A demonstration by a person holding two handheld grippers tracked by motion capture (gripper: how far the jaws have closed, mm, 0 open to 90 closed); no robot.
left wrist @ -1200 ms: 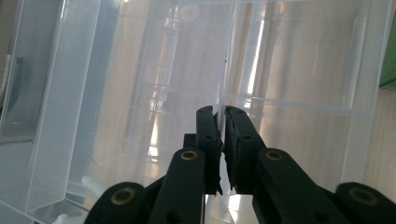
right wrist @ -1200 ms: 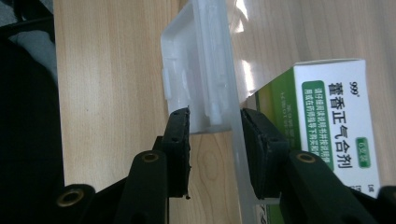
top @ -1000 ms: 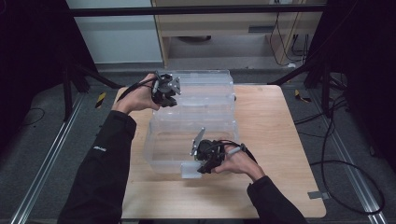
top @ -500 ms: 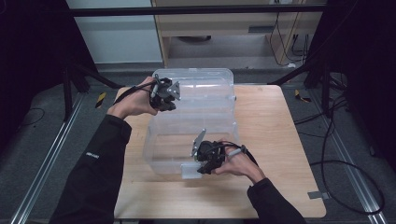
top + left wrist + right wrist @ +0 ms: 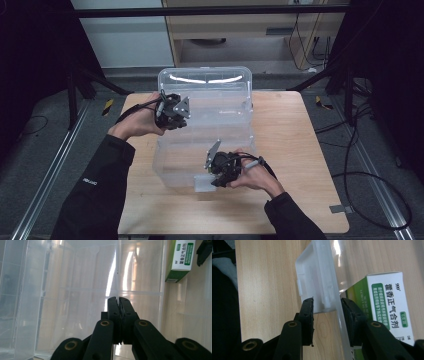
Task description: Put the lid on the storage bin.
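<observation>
A clear plastic storage box (image 5: 170, 160) stands on the wooden table, its hinged lid (image 5: 205, 82) raised at the back. At the box's left rear, my left gripper (image 5: 181, 111) is shut on the lid's thin clear edge (image 5: 117, 270), which rises from between its tips (image 5: 117, 300). My right gripper (image 5: 216, 175) is at the front wall, jaws closed on the white latch flap (image 5: 317, 285) and the clear wall behind it (image 5: 327, 306). A green and white medicine carton (image 5: 387, 315) lies inside the box beside the right jaw, and its end (image 5: 181, 260) shows through the plastic.
The light wooden table (image 5: 300, 150) has bare board to the right of the box and along its front. A pale cabinet (image 5: 235, 30) stands beyond the far edge. Black frame legs and cables (image 5: 360, 150) lie on the floor to the right.
My left hand has come a little toward the near side with the lid's edge, and the lid now stands more upright. The right gripper has stayed on the front latch.
</observation>
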